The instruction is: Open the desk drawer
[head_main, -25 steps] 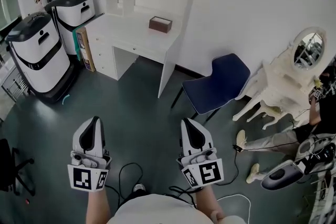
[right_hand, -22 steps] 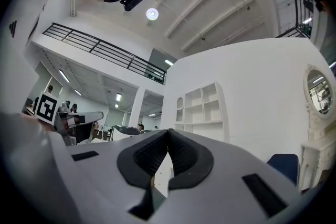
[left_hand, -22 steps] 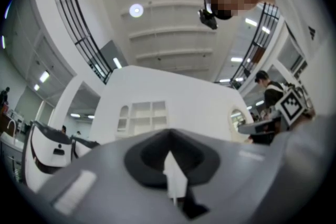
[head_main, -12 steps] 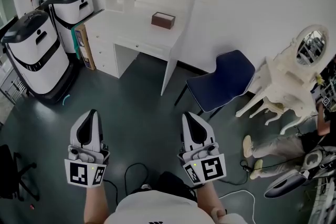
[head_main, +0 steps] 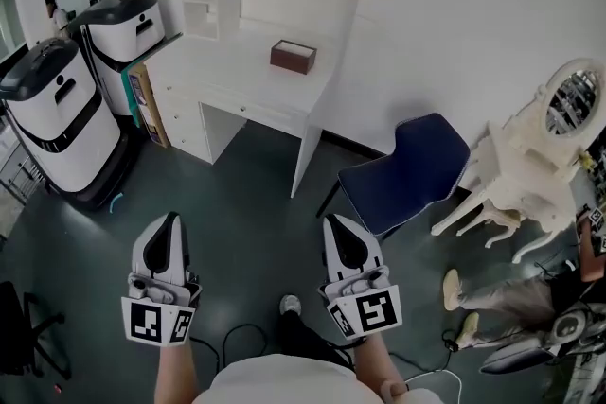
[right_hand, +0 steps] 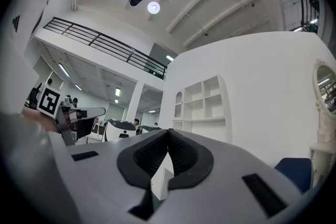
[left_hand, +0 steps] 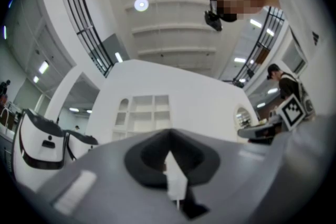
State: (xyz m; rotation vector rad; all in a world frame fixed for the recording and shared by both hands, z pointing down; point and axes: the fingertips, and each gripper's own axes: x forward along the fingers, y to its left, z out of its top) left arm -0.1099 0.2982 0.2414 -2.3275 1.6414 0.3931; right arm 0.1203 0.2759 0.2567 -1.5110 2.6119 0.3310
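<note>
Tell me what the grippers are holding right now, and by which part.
Nothing. The left gripper and the right gripper are both shut and empty, in the air well short of the white desk.

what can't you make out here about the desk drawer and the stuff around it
- Drawer handle: head view, too small to show under the desk top.
- Desk's lower part: both gripper views, hidden behind the left gripper and right gripper; only the shelves show clearly.
- Brown box: head view, too small to tell its contents.
- Person at right: head view, cut off by the edge.
</note>
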